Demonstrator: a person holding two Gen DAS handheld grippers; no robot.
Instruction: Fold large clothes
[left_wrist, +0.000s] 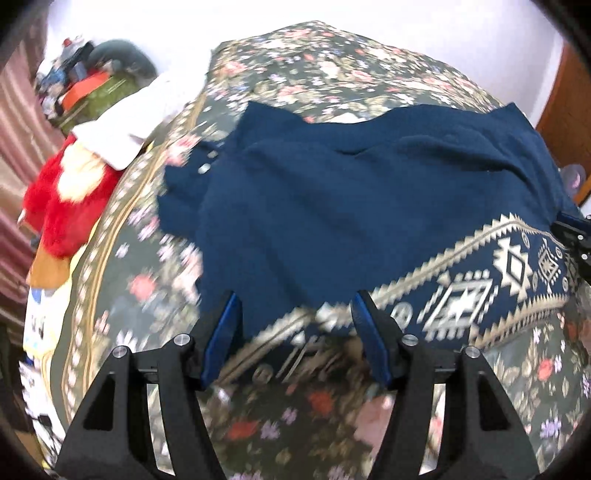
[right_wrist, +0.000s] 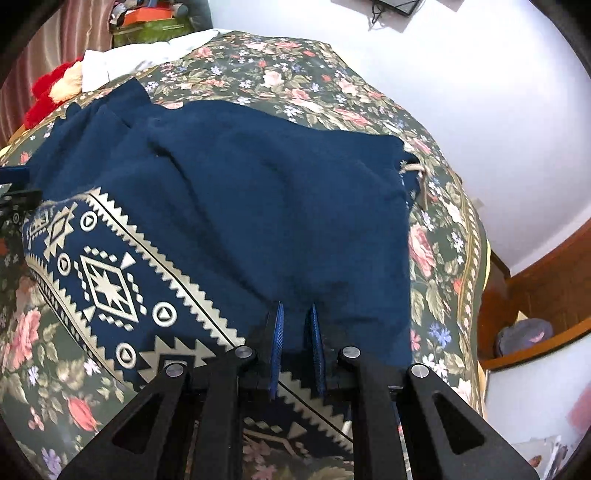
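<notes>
Navy garment (right_wrist: 258, 206) with patterned hem lies across the floral bedspread (right_wrist: 314, 70); right gripper (right_wrist: 297, 321) pinches its hem, left gripper (left_wrist: 293, 306) stands open over the hem and should bite deep, level with the right.

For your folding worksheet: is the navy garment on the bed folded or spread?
Partly folded: the navy garment has its patterned border turned over plain fabric, on the floral bedspread.

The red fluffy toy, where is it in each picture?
Left wrist view: the red fluffy plush toy lies at the left edge, beside the floral bedspread.
Right wrist view: it peeks in at the upper left corner.
Shared landmark: the white folded cloth next to it.
</notes>
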